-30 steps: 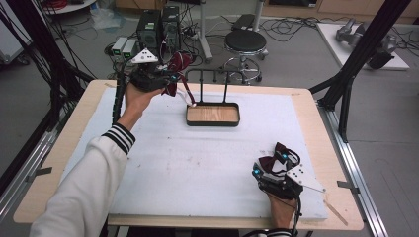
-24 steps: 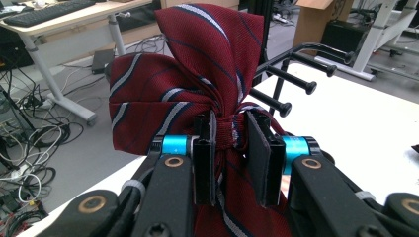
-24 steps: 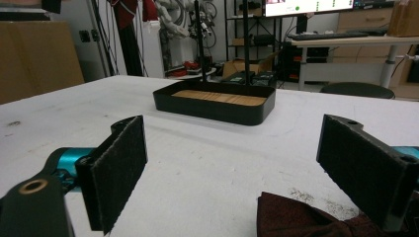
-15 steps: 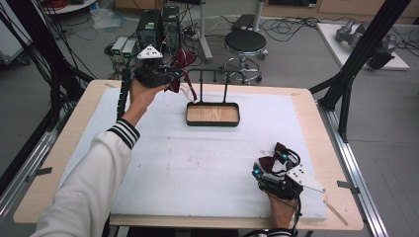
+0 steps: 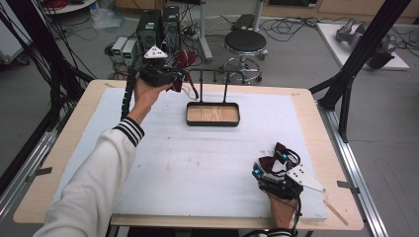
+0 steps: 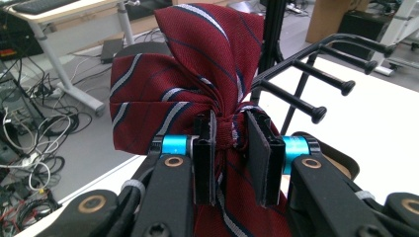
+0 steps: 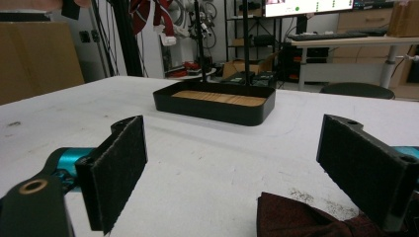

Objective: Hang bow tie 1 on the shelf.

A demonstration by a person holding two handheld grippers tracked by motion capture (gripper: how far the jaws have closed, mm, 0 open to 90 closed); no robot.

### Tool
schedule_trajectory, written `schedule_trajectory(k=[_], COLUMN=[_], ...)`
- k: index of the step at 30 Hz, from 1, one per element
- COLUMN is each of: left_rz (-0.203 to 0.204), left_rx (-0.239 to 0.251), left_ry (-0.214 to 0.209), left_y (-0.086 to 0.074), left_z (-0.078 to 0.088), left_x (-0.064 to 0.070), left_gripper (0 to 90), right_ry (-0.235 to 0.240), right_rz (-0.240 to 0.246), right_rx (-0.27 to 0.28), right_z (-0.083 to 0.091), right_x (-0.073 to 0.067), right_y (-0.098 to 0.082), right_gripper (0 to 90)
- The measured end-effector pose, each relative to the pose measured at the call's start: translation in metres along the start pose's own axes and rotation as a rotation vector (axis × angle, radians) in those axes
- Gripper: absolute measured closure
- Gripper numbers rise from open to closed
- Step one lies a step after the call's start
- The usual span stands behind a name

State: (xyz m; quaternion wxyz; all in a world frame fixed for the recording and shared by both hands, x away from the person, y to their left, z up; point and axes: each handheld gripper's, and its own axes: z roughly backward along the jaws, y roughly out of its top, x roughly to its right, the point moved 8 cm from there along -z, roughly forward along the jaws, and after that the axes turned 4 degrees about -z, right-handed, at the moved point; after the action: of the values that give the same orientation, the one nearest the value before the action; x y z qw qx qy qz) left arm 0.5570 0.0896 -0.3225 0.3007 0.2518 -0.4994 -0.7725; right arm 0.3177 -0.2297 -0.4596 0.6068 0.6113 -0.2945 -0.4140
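Above the tabletop's far-left edge, the left gripper [image 6: 232, 143] pinches the knot of a woven red striped bow tie [image 6: 188, 84] beside a black pronged rack [image 6: 316, 74], while the right gripper [image 7: 232, 163], jaws wide apart, rests near the front-right corner over a dark maroon bow tie [image 7: 306, 219].

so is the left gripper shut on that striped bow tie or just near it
Shut on it: the left gripper pads pinch the red striped bow tie at its knot.
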Motion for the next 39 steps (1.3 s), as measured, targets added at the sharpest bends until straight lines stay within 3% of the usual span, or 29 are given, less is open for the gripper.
schedule_trajectory(k=[7, 15, 33, 39], left_rz=[0.010, 0.012, 0.004, -0.005], left_rx=[-0.028, -0.056, -0.094, -0.119], left_ry=[0.029, 0.031, -0.001, -0.021], left_y=[-0.012, -0.025, -0.034, -0.038], left_z=[-0.003, -0.005, -0.006, -0.008], left_x=[-0.005, -0.004, 0.006, 0.010], left_gripper=[74.2, 74.1, 72.0, 64.2], right_ry=[0.001, 0.001, 0.005, 0.006], right_rz=[-0.005, 0.001, -0.001, -0.002], right_rx=[-0.003, -0.002, 0.003, 0.004], right_z=[0.000, 0.001, 0.001, 0.001], right_x=[-0.001, -0.001, -0.001, -0.001], right_y=[0.000, 0.000, 0.000, 0.000], right_gripper=[11.2, 11.2, 11.2, 11.2])
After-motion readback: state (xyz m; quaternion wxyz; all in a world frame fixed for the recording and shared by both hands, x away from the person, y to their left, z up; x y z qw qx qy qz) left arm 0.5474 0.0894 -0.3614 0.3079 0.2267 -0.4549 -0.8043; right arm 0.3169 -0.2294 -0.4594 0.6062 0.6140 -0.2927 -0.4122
